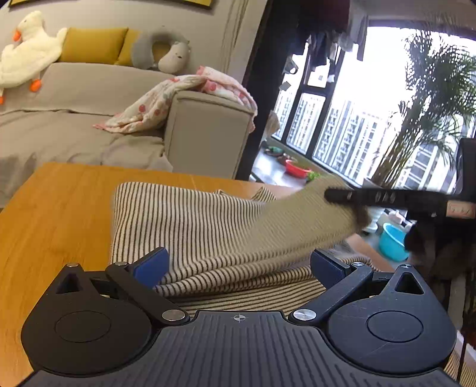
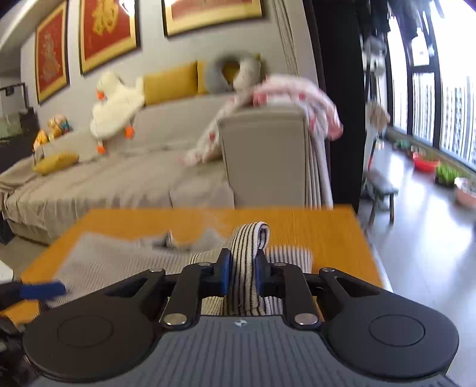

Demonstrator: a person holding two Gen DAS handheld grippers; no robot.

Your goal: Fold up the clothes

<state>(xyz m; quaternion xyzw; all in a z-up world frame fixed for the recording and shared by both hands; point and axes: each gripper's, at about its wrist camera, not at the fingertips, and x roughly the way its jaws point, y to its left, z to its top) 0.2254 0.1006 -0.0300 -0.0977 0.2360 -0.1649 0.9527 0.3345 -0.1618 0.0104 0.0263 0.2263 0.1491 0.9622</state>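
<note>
Black jaws of the right gripper (image 2: 241, 275) are pinching a folded strip of the striped sweater (image 1: 190, 226), lifting it. Its body is lying on the wooden desk (image 1: 59, 208), reaching the right edge. Left gripper (image 1: 238, 268) is hovering wide open over the near hem, gripping nothing.

A grey sofa (image 2: 125, 178) fills the left, red framed pictures (image 2: 107, 32) on the grey wall (image 1: 184, 18) above; bright black-framed windows (image 1: 342, 125) and a palm (image 1: 428, 113) stand right.

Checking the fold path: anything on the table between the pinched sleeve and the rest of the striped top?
Nothing visible. The right gripper pinches the sleeve; beyond it lie only the striped top and bare table.
</note>
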